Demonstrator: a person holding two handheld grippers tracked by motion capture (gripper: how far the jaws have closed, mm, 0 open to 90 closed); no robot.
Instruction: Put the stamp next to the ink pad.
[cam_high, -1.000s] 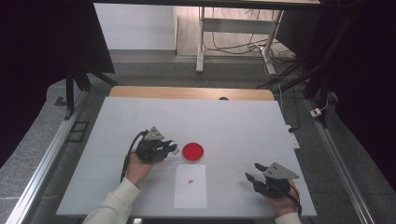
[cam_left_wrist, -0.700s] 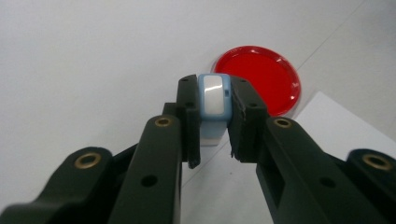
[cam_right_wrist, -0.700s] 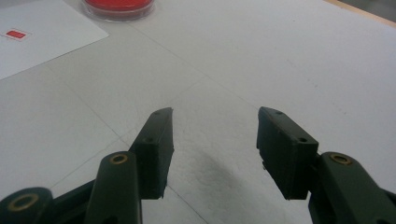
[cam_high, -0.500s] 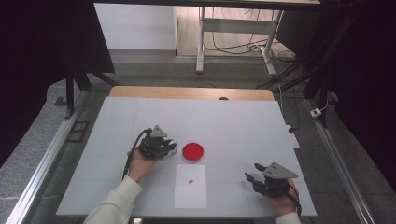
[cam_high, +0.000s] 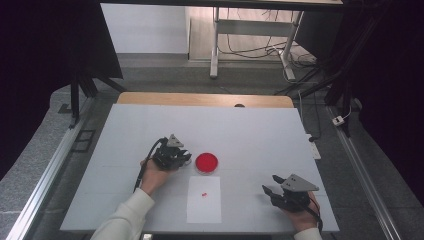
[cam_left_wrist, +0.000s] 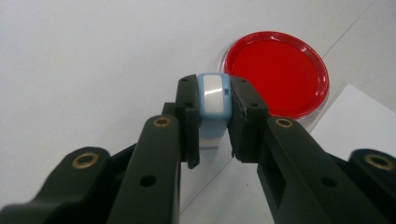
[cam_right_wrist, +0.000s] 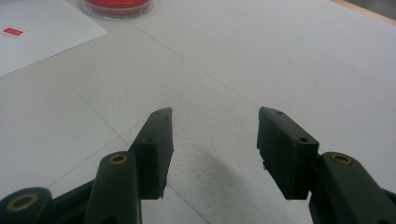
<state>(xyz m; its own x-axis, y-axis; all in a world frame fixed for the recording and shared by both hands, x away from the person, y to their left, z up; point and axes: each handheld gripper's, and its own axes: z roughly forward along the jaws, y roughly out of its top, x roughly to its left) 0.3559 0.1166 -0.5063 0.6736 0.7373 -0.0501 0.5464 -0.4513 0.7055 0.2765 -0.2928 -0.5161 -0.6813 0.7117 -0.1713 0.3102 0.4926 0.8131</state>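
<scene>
Left gripper view: jaws of the left gripper (cam_left_wrist: 214, 122) clenched on a small light-blue block with a white face (cam_left_wrist: 214, 106), held upright between the pads, just above the white table (cam_left_wrist: 84, 60). Beyond it, close by, a red petri dish (cam_left_wrist: 276, 72), round, with a clear rim, flat on the table. At lower right, a corner of a white paper sheet (cam_left_wrist: 359, 119), just beside the dish.

High view: left gripper (cam_high: 186, 158) just left of the red dish (cam_high: 206, 162), held in a hand with a white sleeve. Paper sheet (cam_high: 204, 199) below the dish, with a small red mark (cam_high: 204, 194) on it. Right gripper (cam_high: 271, 184) well apart, near the table's front right corner.

Right gripper view: right gripper (cam_right_wrist: 215, 128) released, jaws wide apart, nothing between them, low over bare table. Dish edge (cam_right_wrist: 116, 6) and paper at top left.
</scene>
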